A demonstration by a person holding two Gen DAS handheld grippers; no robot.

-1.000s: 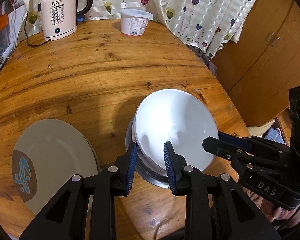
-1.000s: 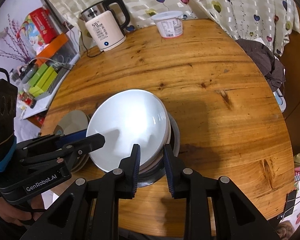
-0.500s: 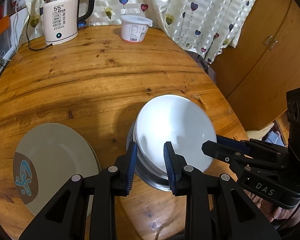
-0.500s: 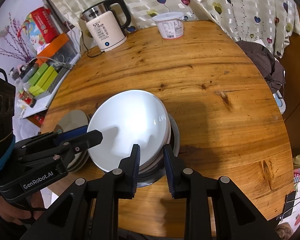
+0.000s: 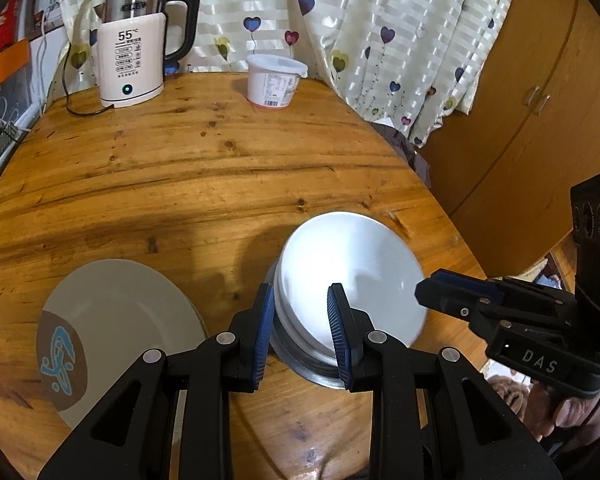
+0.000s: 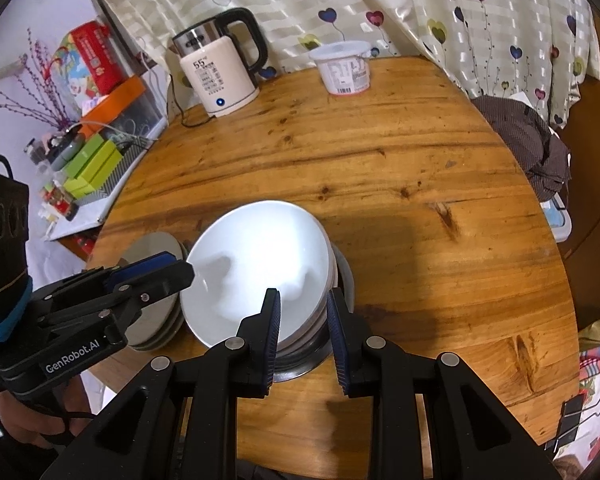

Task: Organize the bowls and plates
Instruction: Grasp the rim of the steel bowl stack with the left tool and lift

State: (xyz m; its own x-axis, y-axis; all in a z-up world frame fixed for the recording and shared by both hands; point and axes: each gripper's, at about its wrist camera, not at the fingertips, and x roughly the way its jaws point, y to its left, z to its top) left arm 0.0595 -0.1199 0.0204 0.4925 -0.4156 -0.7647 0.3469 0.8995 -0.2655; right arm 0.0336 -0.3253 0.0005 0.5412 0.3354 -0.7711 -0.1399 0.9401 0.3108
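Both grippers are on the stack of white bowls (image 5: 348, 276), which sits in a steel bowl (image 5: 316, 368) near the front edge of the round wooden table (image 5: 204, 176). The left gripper (image 5: 300, 334) straddles the near left rim, jaws narrow; the right gripper (image 6: 303, 334) does the same on the right. Whether the pads actually press, I can't tell. Beside it lies the grey plate stack (image 5: 120, 320). Looks like a two-handed lift is next: even grip, level rise.
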